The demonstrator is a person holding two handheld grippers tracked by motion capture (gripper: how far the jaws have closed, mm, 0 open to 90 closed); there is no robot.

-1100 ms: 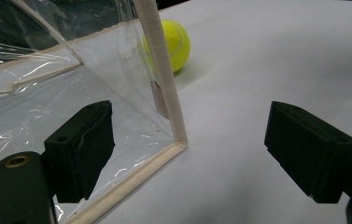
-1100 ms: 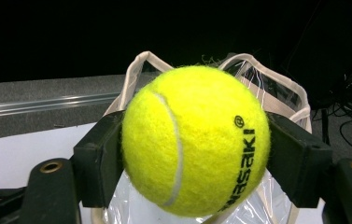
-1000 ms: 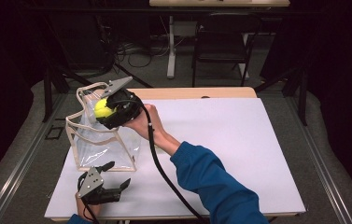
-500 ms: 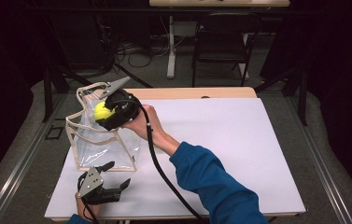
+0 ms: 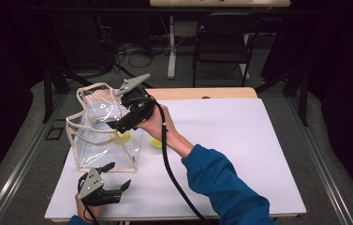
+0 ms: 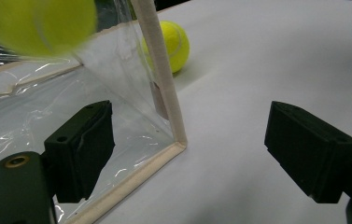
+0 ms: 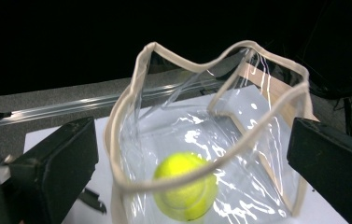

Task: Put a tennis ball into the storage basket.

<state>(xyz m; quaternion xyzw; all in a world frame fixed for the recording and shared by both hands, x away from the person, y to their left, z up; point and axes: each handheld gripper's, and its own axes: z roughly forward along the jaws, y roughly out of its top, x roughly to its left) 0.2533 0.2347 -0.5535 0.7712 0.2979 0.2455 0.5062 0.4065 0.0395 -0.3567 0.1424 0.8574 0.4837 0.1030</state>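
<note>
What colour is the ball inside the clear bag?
Bright yellow-green. The ball shows best in the right gripper view, inside the bag.

The clear plastic bag [image 5: 100,140] with cream trim stands upright on the white surface [image 5: 239,154], mouth open and a bit wavy at the rim. One fuzzy yellow-green tennis ball [image 7: 185,192] is inside it, low down near the bottom. A second tennis ball [image 5: 156,142] sits on the surface just beside the bag's right wall, outside it. Bag looks crinkly, walls slightly slumped.
</note>
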